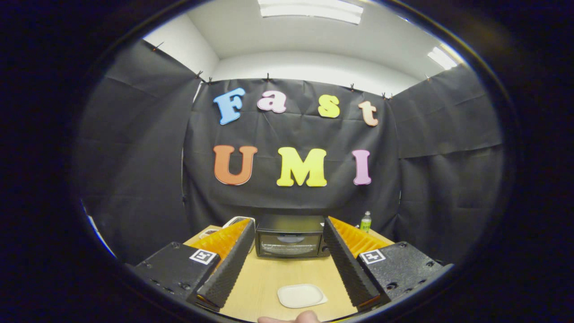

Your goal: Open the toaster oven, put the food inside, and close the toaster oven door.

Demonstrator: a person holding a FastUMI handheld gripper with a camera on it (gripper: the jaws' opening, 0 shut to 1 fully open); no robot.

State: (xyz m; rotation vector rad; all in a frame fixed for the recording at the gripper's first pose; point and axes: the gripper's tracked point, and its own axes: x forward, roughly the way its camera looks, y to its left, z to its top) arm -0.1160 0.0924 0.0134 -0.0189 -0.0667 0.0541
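Observation:
A black toaster oven (290, 242) stands at the far end of the wooden table (264, 278), its glass door shut. It lies beyond my fingertips, framed between the two fingers. My gripper (289, 224) is open wide, with nothing between its fingers, and it hovers above the table's near part. A small white tray (301, 295) rests on the table between the fingers, close to me; I cannot tell whether anything lies on it. A pale, rounded bit of something (291, 318) shows at the table's nearest edge; I cannot tell what it is.
A small green bottle (366, 222) stands to the right of the oven, behind the right finger. A white object (237, 220) sits at the back left, partly hidden by the left finger. Black cloth walls close in the table on three sides.

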